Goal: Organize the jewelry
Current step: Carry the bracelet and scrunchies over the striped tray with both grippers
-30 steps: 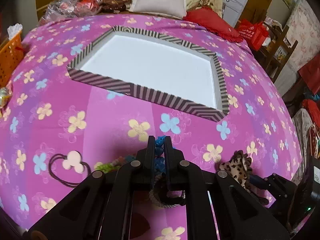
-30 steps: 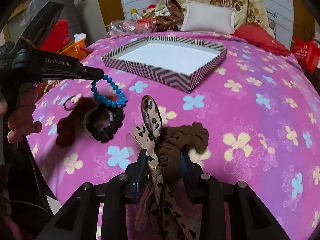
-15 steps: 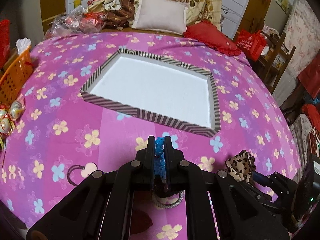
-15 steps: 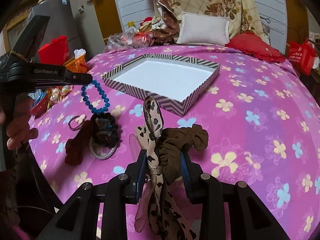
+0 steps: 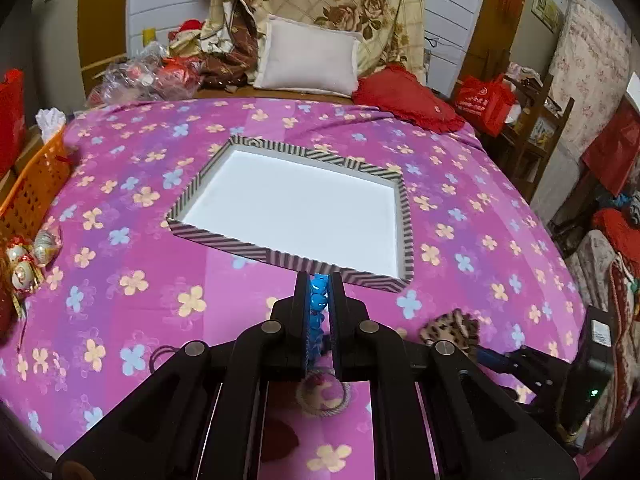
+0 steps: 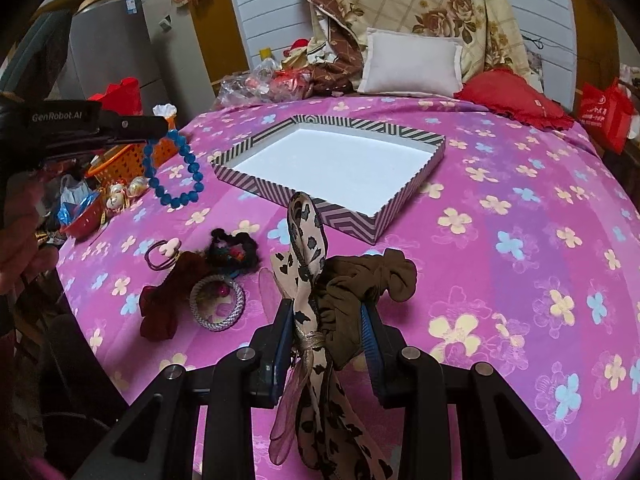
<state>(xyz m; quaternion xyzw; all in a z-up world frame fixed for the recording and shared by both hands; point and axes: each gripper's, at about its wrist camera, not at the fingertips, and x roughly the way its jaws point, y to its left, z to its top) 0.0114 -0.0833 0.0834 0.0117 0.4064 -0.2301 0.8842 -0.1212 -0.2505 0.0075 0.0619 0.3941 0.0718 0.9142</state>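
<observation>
While tray (image 5: 288, 258) lies clear | left claw (image 5: 319, 280) grips bracelet (image 6: 176, 168) | right claw (image 6: 326, 312) grips scrunchie (image 6: 372, 280)

The left gripper (image 5: 319, 300) is clamped on a blue bracelet (image 6: 173, 172), which hangs in a loop from its tips, clear above the bed. It points forward and down toward the tray (image 5: 224, 236), short of the near wall. A bare hand (image 6: 18, 256) holds it from behind. The right gripper (image 6: 326, 334), to its right and also short of the tray, is angled down likewise; its fingers (image 6: 370, 344) press on a brown scrunchie (image 6: 368, 280) with a leopard ribbon.
</observation>
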